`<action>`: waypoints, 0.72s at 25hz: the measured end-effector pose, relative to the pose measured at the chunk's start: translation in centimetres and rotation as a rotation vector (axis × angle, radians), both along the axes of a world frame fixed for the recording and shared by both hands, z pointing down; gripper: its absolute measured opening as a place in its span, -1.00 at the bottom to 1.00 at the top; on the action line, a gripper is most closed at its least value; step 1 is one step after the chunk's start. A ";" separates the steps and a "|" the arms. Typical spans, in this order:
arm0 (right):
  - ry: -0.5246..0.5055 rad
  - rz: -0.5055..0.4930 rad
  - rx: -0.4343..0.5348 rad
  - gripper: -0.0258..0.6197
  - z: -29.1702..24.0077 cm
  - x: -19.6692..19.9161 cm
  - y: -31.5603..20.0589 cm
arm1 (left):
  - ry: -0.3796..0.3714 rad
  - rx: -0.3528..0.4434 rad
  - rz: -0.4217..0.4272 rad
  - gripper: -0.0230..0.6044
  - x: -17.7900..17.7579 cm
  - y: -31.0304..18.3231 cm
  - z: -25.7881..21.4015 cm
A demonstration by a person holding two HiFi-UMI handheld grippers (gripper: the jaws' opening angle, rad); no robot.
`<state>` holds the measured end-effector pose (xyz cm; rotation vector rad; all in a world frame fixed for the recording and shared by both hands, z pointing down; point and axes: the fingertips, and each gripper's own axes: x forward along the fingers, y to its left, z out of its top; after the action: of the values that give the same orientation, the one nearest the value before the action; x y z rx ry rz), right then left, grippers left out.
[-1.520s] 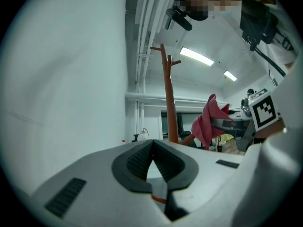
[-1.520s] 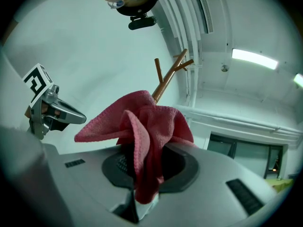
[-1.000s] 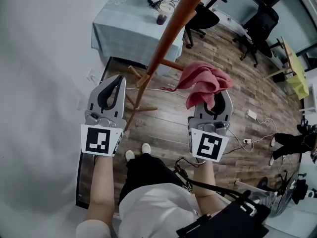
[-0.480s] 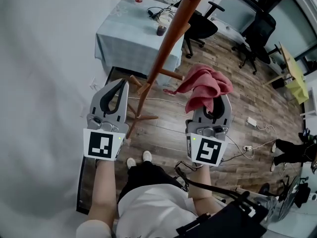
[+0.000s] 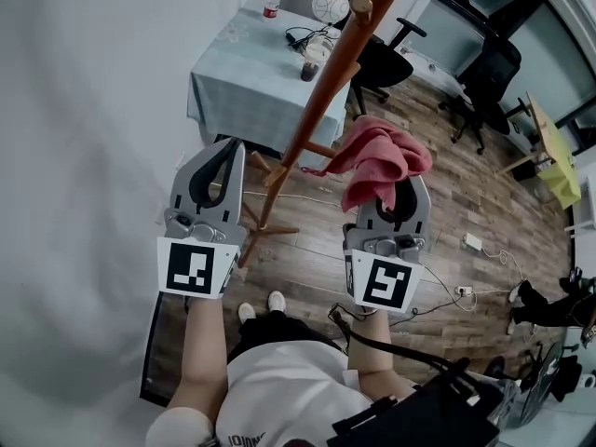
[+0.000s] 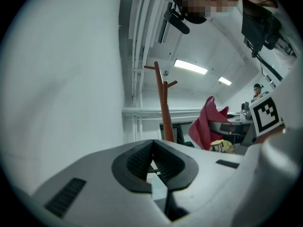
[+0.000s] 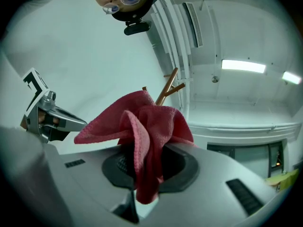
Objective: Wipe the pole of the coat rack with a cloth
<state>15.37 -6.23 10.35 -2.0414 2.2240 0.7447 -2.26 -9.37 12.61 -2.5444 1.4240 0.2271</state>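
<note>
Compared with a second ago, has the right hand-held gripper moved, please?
Yes, slightly: the right hand-held gripper, shut on the cloth, has edged up and nearer the coat rack pole.

- The cloth [image 7: 142, 126] is matt pink-red fabric with a fine, nubbly weave.
- The pole [image 5: 319, 96] is smooth brown wood with a faint sheen.
- The left gripper [image 6: 152, 145] and right gripper [image 5: 399, 194] are matt grey plastic with ribbed black pads.
- The floor [image 5: 466, 184] is wood-grain planks.

Bright and even throughout, cool in tone. Lit from above by ceiling strip lights [image 7: 242, 65], blown out to plain white. Heavily bent by wide-angle lenses, with dark falloff at every corner. Only faint, soft shadows on the wooden floor [image 5: 307, 266]. Sharp on the cloth [image 7: 142, 126], softer toward the rims.
</note>
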 end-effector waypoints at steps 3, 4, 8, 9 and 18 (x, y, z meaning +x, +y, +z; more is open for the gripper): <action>0.002 -0.009 0.012 -0.66 -0.4 -0.1 0.1 | -0.008 0.021 -0.003 -0.88 0.3 0.3 -0.8; 0.001 -0.011 0.015 -0.66 -0.5 0.0 0.1 | -0.012 0.028 -0.005 -0.88 0.4 0.4 -1.1; -0.003 -0.016 0.022 -0.66 -0.9 0.1 0.0 | -0.026 0.042 -0.002 -0.88 0.8 0.4 -1.6; -0.003 -0.018 0.023 -0.66 -1.0 0.0 0.0 | -0.027 0.041 -0.001 -0.88 0.8 0.5 -1.7; 0.000 -0.029 0.045 -0.66 -1.6 -0.6 0.2 | -0.025 0.043 0.005 -0.88 0.9 0.9 -2.0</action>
<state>14.74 -5.98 8.79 -1.9844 2.2109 0.7846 -1.36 -8.51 10.63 -2.5078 1.3886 0.2239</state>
